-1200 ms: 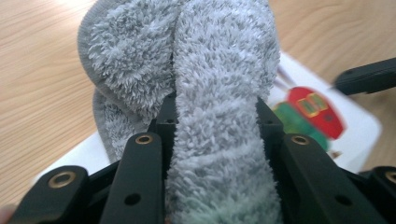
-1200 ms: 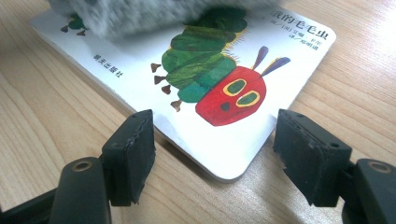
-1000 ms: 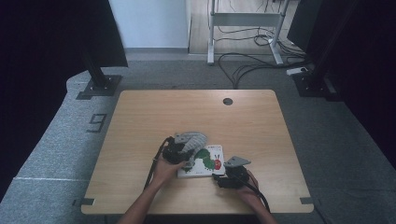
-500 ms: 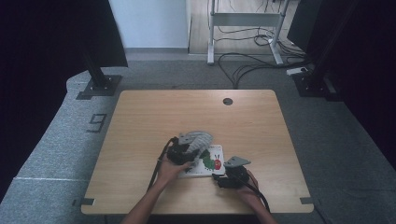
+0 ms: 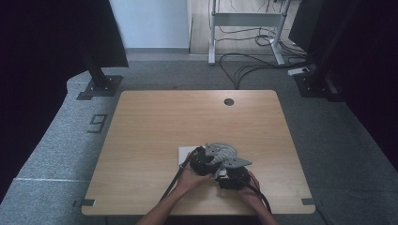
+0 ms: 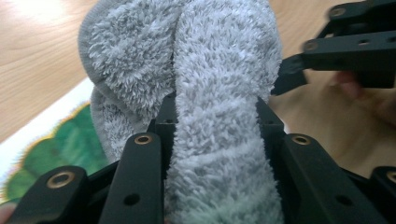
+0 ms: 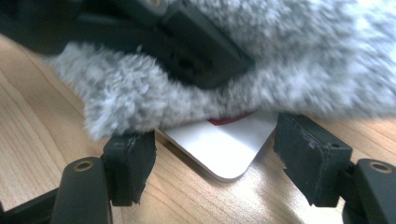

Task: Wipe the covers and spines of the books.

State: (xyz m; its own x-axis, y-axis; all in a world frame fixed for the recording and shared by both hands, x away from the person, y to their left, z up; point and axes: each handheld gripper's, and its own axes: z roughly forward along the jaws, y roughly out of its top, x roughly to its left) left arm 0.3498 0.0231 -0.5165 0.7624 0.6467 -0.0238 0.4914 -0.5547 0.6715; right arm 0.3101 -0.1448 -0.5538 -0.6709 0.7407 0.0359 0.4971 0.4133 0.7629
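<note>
Fluffy grey terry cloth (image 6: 219, 93) is clamped in my left tongs (image 5: 202, 161), and since a second ago I have dragged it rightward across the white picture book with the green caterpillar (image 6: 51, 140), so the wipe looks nearly across. My right tongs (image 7: 215, 158) stand apart, straddling the book's rounded corner without pressing it. The book lies near the front edge of the wooden desk (image 5: 187, 117); open room lies beyond.
</note>
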